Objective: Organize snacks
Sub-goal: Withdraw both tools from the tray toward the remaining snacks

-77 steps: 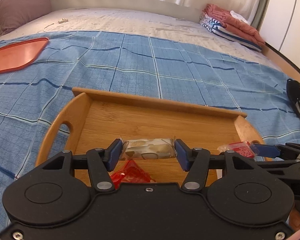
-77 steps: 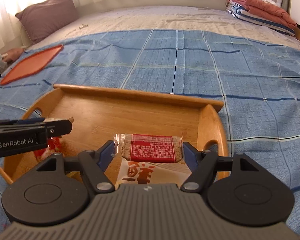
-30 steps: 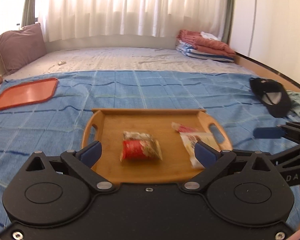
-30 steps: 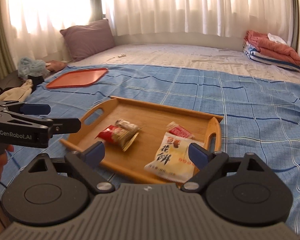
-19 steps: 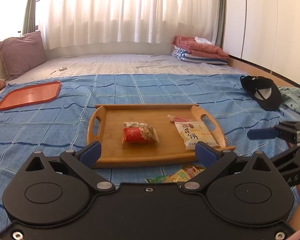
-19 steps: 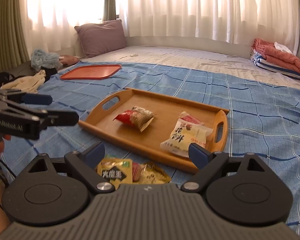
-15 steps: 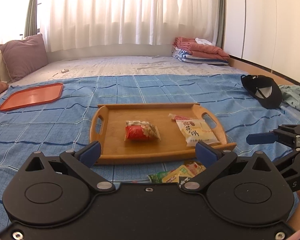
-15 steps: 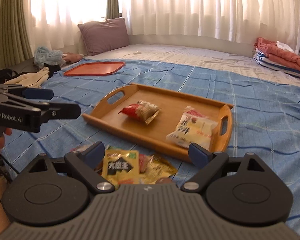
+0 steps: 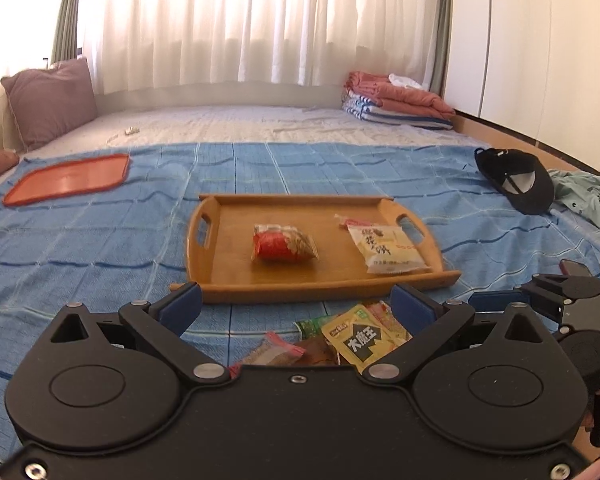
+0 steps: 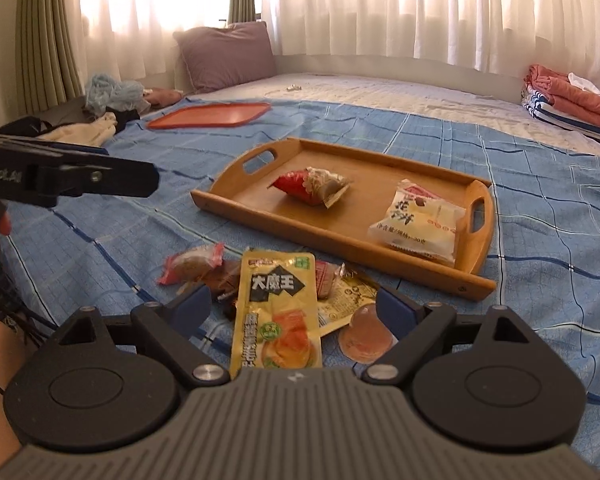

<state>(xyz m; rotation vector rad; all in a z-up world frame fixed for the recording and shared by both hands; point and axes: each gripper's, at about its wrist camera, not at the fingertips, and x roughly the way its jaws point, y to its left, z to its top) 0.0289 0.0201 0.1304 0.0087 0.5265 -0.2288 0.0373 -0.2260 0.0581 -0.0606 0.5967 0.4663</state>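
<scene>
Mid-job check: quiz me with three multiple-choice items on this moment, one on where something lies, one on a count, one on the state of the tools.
1. Where does the yellow packet lie?
A. On the wooden tray
B. On the blue blanket, in the loose pile nearer than the tray
C. On the orange tray

2. How many snack packs are on the wooden tray, counting what shows plainly?
A. None
B. Two
C. Five

3. What state are the left tool and right tool in?
A. Both open, empty
B. Both shut on snacks
C. Only the left open

Answers: 1 B, it lies on the blue blanket before the tray; 2 B, a red pack and a white pack; 3 A, both jaws stand wide with nothing between.
</scene>
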